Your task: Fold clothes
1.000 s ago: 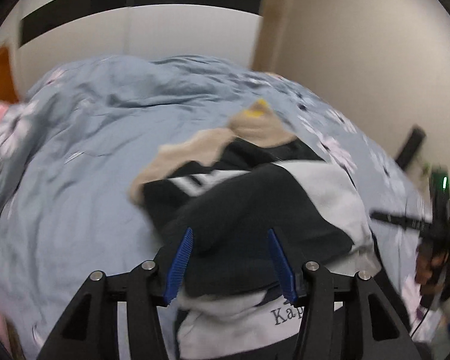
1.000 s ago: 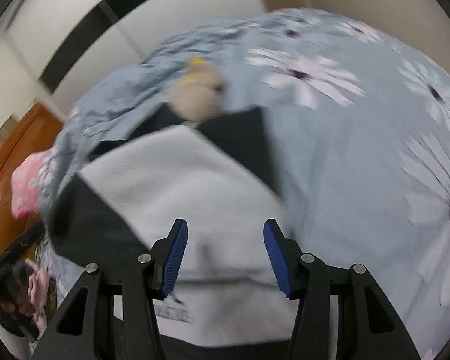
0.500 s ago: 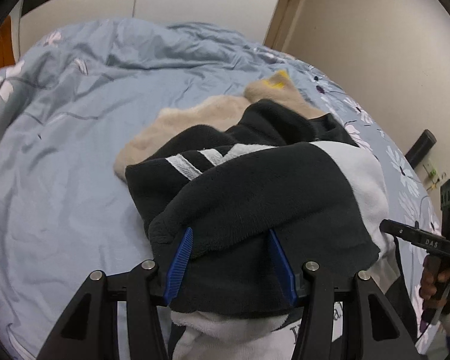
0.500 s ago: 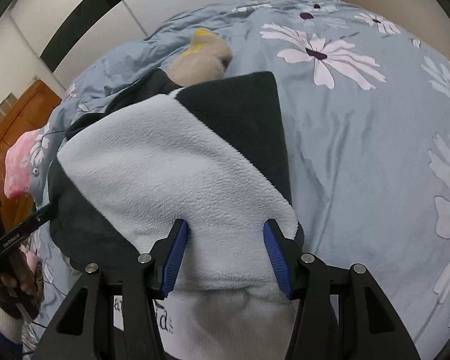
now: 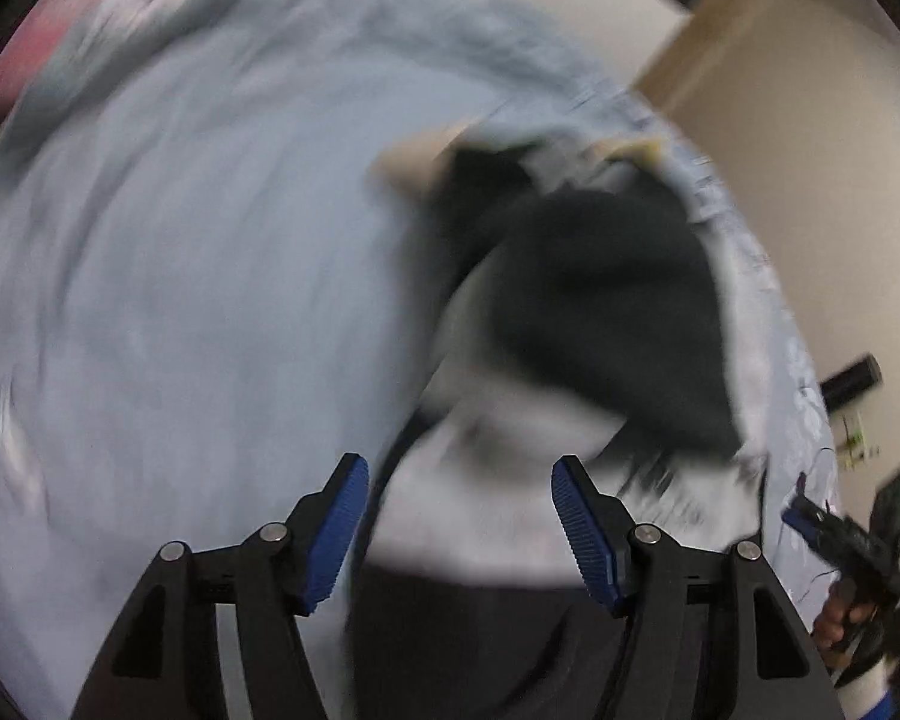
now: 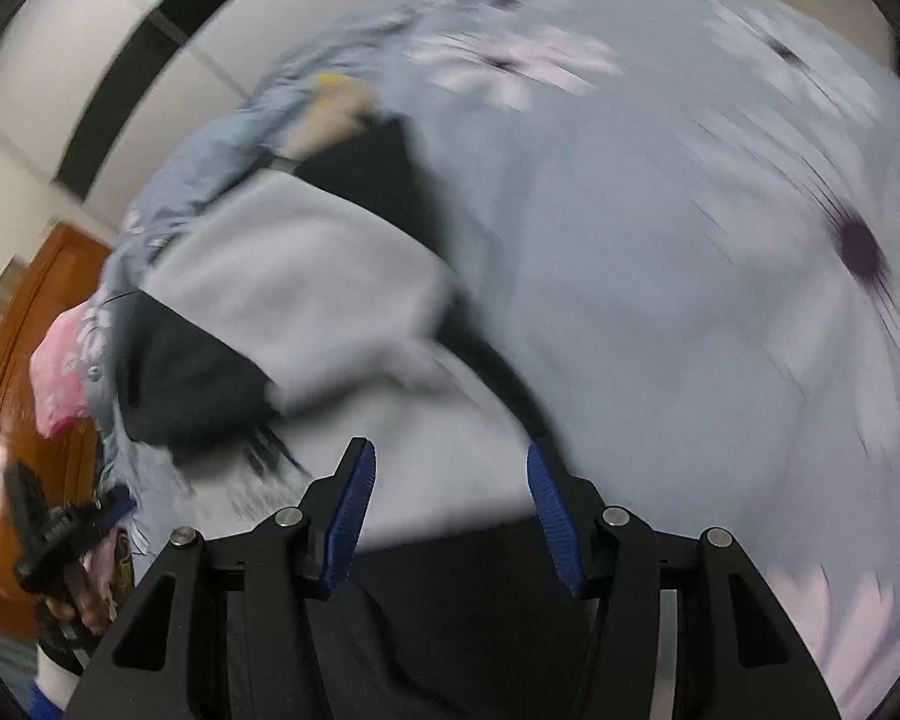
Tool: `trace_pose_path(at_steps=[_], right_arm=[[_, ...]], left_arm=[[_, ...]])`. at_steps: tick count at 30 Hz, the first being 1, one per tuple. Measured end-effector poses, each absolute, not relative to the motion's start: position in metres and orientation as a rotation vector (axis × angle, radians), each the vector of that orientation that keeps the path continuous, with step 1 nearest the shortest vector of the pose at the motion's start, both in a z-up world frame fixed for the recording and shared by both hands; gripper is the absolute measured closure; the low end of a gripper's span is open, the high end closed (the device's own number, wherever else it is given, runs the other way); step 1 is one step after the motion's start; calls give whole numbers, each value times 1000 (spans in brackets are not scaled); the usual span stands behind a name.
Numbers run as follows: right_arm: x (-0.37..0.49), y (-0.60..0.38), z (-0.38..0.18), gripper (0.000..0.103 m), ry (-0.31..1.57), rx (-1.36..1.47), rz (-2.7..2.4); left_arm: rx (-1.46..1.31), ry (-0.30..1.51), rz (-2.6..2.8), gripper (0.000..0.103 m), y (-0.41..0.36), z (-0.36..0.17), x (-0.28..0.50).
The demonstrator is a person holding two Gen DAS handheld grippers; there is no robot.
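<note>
This is a bedroom in a home. A bed fills both views, covered by a grey-blue duvet (image 6: 660,252) printed with large pale flowers, with a pink pillow (image 6: 60,372) at its nine-o'clock edge in the right wrist view. A brown wooden door (image 6: 24,324) and plain cream walls (image 5: 810,150) close the room in.

Soft indoor light, heavy motion blur

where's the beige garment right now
In the left wrist view the beige garment lies on the blue floral duvet, poking out from under the far edge of the black and white fleece, upper centre of the picture.
</note>
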State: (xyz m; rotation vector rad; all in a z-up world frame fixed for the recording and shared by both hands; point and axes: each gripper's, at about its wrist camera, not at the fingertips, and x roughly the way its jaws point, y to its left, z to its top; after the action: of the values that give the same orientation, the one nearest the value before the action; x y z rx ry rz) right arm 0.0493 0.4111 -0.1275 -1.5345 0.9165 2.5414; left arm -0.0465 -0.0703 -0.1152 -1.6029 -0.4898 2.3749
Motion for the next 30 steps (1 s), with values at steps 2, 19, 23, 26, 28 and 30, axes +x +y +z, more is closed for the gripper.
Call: trace_pose_path(at_steps=[2,19,23,26,28,30], right_arm=[[68,419,-138,49,980,-1585,2476],[129,409,-182,49,1381,-1791,2324],[140,410,-184,61,1400,-1805,2327],[144,412,-183,68,1435,-1791,2322],[145,409,-183,70,1420,-1818,2313],[144,404,-185,75,1363,-1851,2302]], left_arm=[[-1702,-557,2308,36,-81,-134,-38],[-1932,-507,1826,35,-68,-185,2],[-1914,-498,1747,37,-64,-186,16],[-1916,-458,1694,38,-61,-187,31],[-1918,-414,1681,40,-57,-186,37],[-1932,-370,1694,49,-56,-186,40]])
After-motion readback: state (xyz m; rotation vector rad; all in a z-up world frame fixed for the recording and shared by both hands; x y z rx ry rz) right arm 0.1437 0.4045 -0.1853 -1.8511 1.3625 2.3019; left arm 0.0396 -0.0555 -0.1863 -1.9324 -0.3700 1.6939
